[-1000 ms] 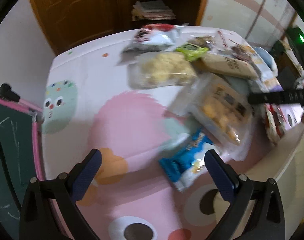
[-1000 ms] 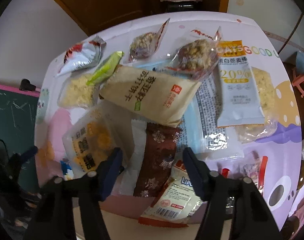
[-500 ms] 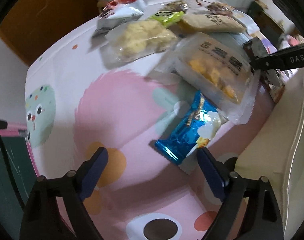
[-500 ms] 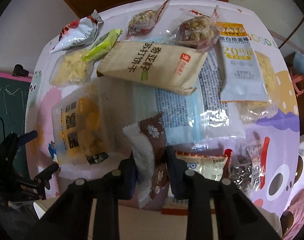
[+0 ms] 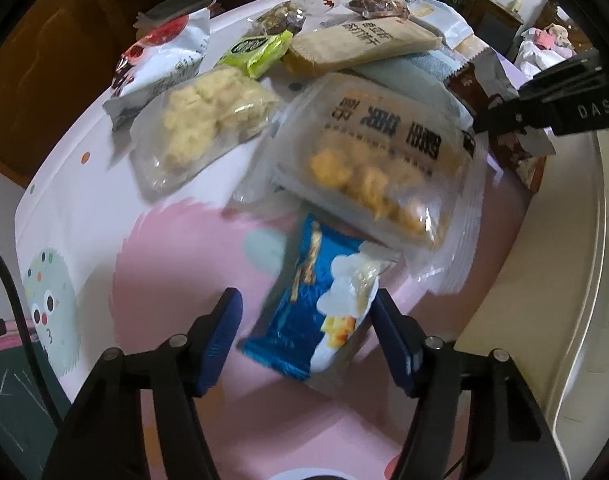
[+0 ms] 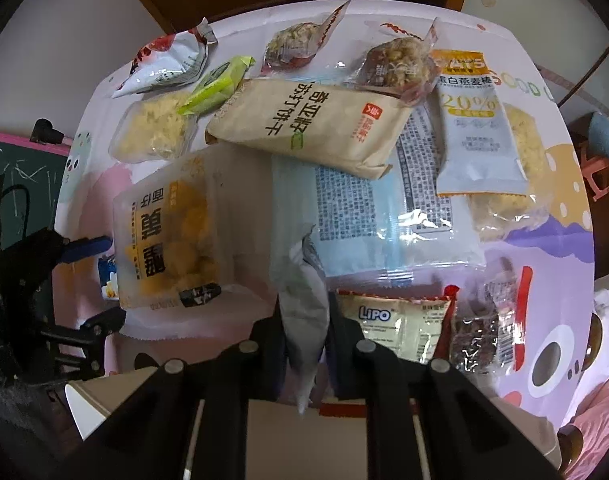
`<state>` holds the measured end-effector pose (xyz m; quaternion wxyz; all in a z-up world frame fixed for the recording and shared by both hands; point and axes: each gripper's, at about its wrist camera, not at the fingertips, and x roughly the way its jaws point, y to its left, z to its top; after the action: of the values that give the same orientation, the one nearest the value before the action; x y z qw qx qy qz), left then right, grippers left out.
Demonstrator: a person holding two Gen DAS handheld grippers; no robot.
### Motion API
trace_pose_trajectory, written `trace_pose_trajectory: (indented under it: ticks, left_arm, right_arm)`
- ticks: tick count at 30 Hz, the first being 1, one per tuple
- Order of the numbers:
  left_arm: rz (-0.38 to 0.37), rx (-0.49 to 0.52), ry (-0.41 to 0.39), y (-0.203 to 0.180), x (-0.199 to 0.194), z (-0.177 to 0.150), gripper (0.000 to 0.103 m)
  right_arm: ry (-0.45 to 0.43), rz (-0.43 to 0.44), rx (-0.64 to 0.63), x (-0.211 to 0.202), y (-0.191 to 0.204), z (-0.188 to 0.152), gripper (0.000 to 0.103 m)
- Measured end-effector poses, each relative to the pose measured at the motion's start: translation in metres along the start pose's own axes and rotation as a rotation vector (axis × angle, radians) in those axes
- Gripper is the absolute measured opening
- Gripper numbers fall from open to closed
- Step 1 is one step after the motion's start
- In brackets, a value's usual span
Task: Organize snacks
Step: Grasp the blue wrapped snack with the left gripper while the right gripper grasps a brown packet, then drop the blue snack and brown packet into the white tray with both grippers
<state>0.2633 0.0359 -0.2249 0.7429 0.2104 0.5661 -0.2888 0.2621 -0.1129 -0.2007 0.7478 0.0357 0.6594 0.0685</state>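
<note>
Many snack packets lie in a heap on a table with a pink cartoon cloth point(image 5: 152, 264). My left gripper point(image 5: 304, 320) is open, its blue pads on either side of a blue packet point(image 5: 312, 312) that lies partly under a clear bag of yellow snacks point(image 5: 376, 168). My right gripper point(image 6: 304, 328) is shut on a brown and white packet point(image 6: 304, 308) and holds it up over the table's near edge. That packet point(image 5: 500, 116) and the right gripper's black fingers point(image 5: 544, 100) also show at the right of the left wrist view.
A beige cracker pack point(image 6: 308, 128), a pale blue pack point(image 6: 368, 216), an oat bar point(image 6: 476, 136), a Lipo pack point(image 6: 392, 320), a green packet point(image 6: 216, 84) and a red-white bag point(image 6: 164, 64) crowd the table. A green chalkboard point(image 6: 12, 172) stands left.
My left gripper has moved in around the blue packet. My right gripper closed on the brown and white packet and lifted it towards the camera.
</note>
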Motion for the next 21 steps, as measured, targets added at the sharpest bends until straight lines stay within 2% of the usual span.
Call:
trace_pose_trajectory:
  ticks: [1, 2, 5, 7, 11, 13, 15, 16, 17, 19, 21]
  left_arm:
    - [-0.001, 0.003, -0.010, -0.001, -0.001, 0.003, 0.042]
    - [-0.001, 0.001, -0.012, 0.000, -0.001, 0.013, 0.029]
    - [-0.001, -0.004, -0.016, -0.005, -0.003, 0.025, 0.029]
    - [0.049, -0.024, -0.033, -0.009, -0.009, 0.029, 0.029]
    - [0.162, -0.209, -0.088, 0.005, -0.037, 0.035, 0.028]
    - [0.205, -0.322, -0.137, 0.013, -0.065, 0.035, 0.028]
    - [0.220, -0.389, -0.191, 0.015, -0.095, 0.030, 0.028]
    - [0.229, -0.409, -0.221, 0.012, -0.114, 0.028, 0.028]
    - [0.233, -0.420, -0.242, 0.010, -0.130, 0.011, 0.028]
    - [0.250, -0.441, -0.284, -0.006, -0.165, 0.006, 0.028]
    - [0.260, -0.454, -0.308, -0.022, -0.193, -0.021, 0.028]
  right_arm:
    - [-0.004, 0.003, 0.001, -0.001, 0.000, 0.000, 0.015]
    - [-0.007, 0.007, 0.000, -0.003, -0.002, -0.001, 0.015]
    - [-0.034, 0.025, -0.002, -0.013, -0.008, -0.004, 0.015]
    - [-0.063, 0.040, -0.005, -0.025, -0.013, -0.007, 0.015]
    - [-0.145, 0.082, -0.006, -0.058, -0.015, -0.011, 0.015]
    - [-0.187, 0.106, 0.000, -0.077, -0.017, -0.014, 0.015]
    - [-0.229, 0.129, 0.007, -0.100, -0.023, -0.020, 0.014]
    - [-0.250, 0.140, 0.007, -0.113, -0.026, -0.024, 0.014]
    - [-0.271, 0.148, 0.005, -0.125, -0.028, -0.028, 0.014]
    - [-0.310, 0.154, 0.000, -0.153, -0.032, -0.044, 0.014]
    - [-0.340, 0.152, -0.010, -0.172, -0.029, -0.057, 0.014]
